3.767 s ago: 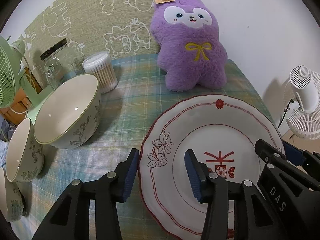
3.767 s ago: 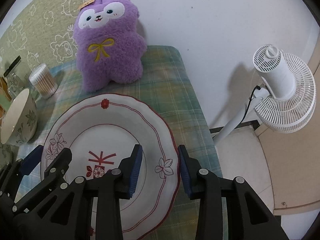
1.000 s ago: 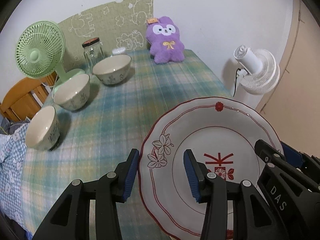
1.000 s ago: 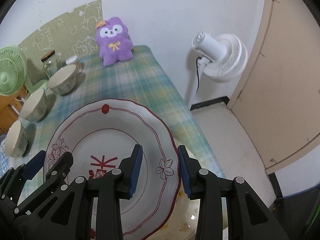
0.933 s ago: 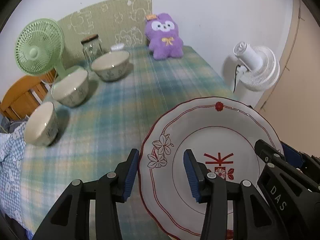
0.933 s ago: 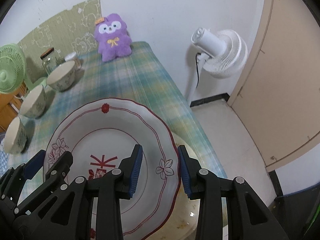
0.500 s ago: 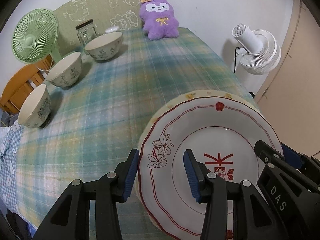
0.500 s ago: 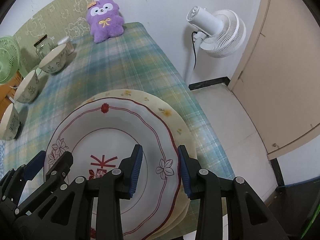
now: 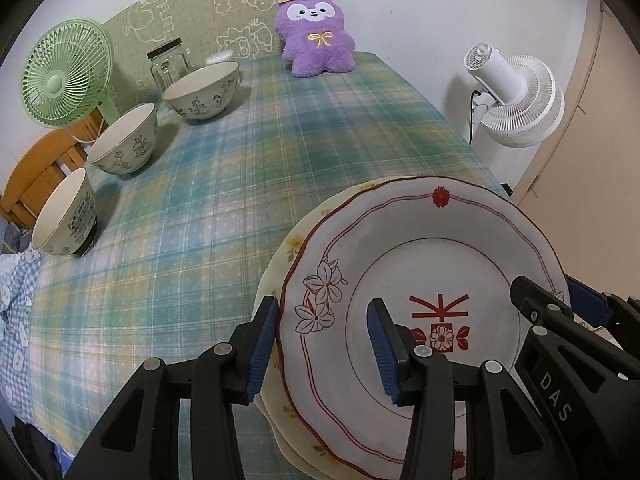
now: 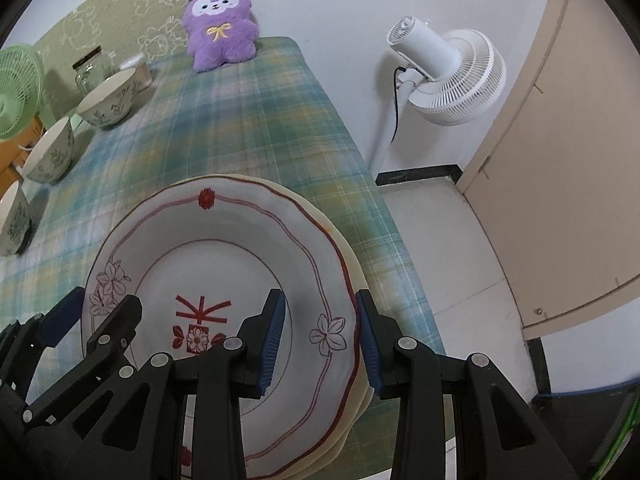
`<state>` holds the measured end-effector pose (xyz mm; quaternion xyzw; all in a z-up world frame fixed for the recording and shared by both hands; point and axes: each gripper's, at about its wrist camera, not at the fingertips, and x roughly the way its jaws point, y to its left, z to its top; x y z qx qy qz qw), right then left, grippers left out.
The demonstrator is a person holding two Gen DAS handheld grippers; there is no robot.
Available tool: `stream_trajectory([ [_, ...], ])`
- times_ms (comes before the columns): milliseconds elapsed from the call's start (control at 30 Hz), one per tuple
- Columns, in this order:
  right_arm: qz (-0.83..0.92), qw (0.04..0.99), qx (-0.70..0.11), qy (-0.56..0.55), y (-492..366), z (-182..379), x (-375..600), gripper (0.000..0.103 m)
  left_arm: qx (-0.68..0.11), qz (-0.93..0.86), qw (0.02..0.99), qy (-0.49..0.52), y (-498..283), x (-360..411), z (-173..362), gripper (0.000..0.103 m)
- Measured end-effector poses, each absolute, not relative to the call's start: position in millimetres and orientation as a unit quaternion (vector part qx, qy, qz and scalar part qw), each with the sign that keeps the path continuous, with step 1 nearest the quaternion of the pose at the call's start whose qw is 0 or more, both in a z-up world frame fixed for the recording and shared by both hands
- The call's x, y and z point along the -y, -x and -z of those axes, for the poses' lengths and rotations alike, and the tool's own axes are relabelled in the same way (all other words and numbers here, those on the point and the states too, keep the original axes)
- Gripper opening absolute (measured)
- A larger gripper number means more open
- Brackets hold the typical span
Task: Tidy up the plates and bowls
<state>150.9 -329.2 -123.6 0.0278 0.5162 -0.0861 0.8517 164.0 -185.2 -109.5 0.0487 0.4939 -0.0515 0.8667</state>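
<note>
Lowered onto the cream plate (image 9: pixel 276 276), the red-rimmed plate (image 9: pixel 420 264) stays clamped by left gripper (image 9: pixel 324 344) at nine o'clock and right gripper (image 10: pixel 318 340) at three.

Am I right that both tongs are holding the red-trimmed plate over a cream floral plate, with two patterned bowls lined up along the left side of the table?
Not quite: there are three bowls, not two. The left wrist view shows one, a second and a third along that side. The rest holds: the left tongs and right tongs grip the red-trimmed plate over the cream floral plate.
</note>
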Motion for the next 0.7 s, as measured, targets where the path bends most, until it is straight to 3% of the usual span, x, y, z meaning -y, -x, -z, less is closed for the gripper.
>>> stream_trajectory([
  [267, 0.072, 0.849, -0.524, -0.015, -153, 123, 328, 0.042, -0.497, 0.047, 0.865, -0.047, -164, 186, 108, 0.049],
  [700, 0.026, 0.863, -0.504, -0.005, -150, 83, 322, 0.058, -0.478, 0.026, 0.878, -0.005, -157, 163, 66, 0.065],
])
